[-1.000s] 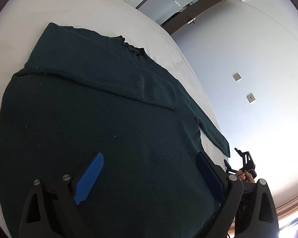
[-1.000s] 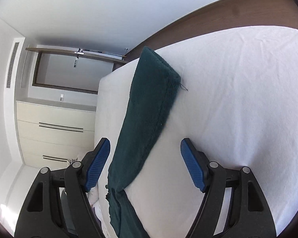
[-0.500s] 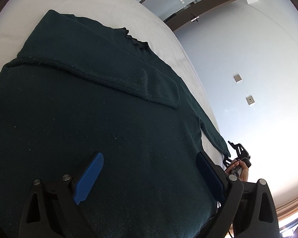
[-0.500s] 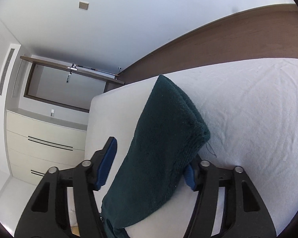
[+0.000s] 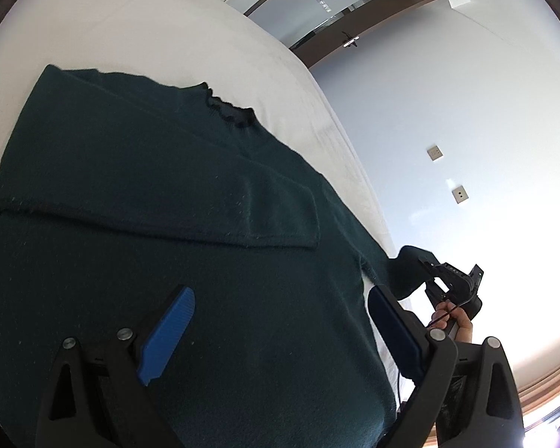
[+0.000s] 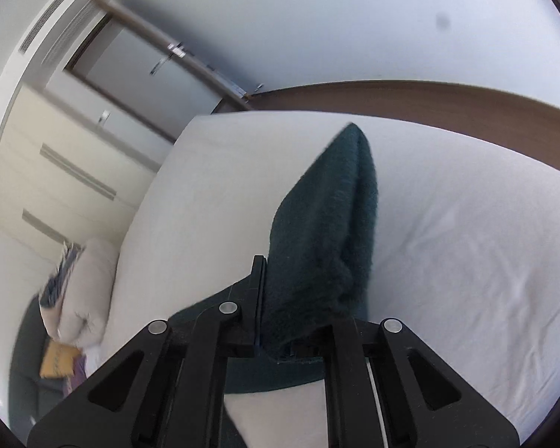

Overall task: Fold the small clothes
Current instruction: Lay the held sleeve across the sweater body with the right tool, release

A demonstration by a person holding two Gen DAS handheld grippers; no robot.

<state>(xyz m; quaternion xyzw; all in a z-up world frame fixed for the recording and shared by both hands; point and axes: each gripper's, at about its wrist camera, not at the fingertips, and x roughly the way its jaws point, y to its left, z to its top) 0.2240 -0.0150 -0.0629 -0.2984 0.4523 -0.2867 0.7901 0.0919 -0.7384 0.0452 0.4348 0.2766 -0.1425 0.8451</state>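
Note:
A dark green sweater (image 5: 149, 224) lies flat on the white bed (image 5: 168, 30), its left sleeve (image 5: 276, 212) folded across the chest. My left gripper (image 5: 280, 321) is open and hovers just above the sweater's lower body. My right gripper (image 6: 298, 321) is shut on the cuff of the right sleeve (image 6: 324, 224) and holds it lifted off the bed; it also shows in the left wrist view (image 5: 451, 283) at the sweater's right side, with the sleeve end (image 5: 407, 268) raised.
The bed sheet (image 6: 466, 261) spreads right of the sleeve, bounded by a brown headboard (image 6: 429, 100). A pillow (image 6: 86, 291) and dark sofa with a yellow item (image 6: 56, 362) lie left. Cabinets (image 6: 56, 186) and a wall (image 5: 448, 112) stand beyond.
My right gripper has closed on the right sleeve's cuff and lifted it off the bed, swinging its view. My left gripper stays open and has drawn back slightly over the sweater.

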